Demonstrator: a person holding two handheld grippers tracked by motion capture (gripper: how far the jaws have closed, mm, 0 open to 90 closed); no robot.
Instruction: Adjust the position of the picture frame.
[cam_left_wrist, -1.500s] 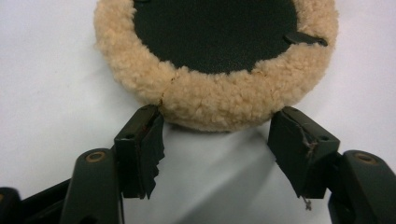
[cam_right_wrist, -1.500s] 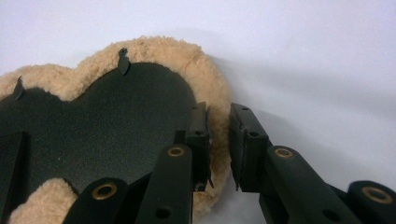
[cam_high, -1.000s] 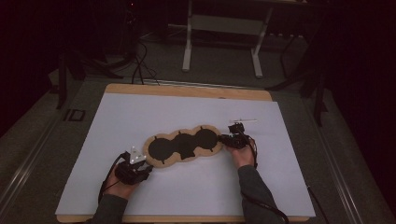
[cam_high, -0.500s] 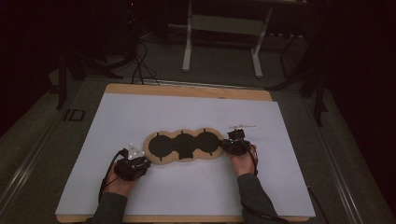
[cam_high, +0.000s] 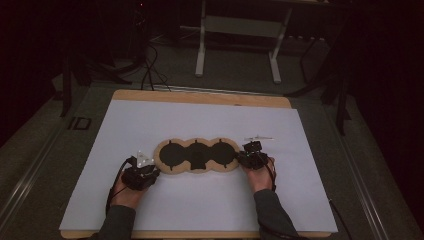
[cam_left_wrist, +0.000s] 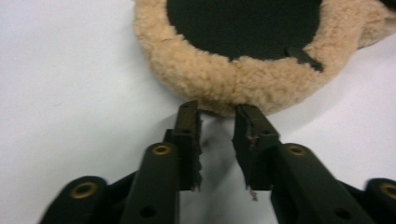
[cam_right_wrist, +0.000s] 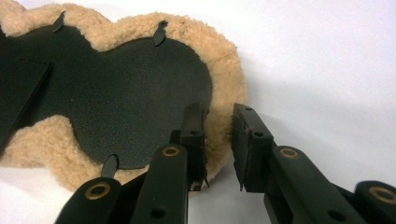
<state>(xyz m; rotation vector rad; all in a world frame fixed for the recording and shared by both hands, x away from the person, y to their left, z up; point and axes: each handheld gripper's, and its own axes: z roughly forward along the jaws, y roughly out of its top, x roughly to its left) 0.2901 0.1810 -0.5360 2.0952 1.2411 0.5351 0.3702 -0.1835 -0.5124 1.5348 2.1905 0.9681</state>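
Nearest the person's edge of the white table sheet (cam_high: 200, 200), the left gripper (cam_high: 141, 175) was held at the left end of the fleece-edged pad (cam_high: 196, 155). Its jaws had just been closing; their tips were seen at the woolly rim (cam_left_wrist: 219, 86) with a gap between them, nothing pinched. The right gripper (cam_high: 252, 156) was clamped on the fleece rim (cam_right_wrist: 219, 126) at the pad's right end. The pad was laid flat mid-sheet, black underside (cam_right_wrist: 116, 93) upward. Beyond the table (cam_high: 200, 96), a metal stand (cam_high: 240, 30) was seen.
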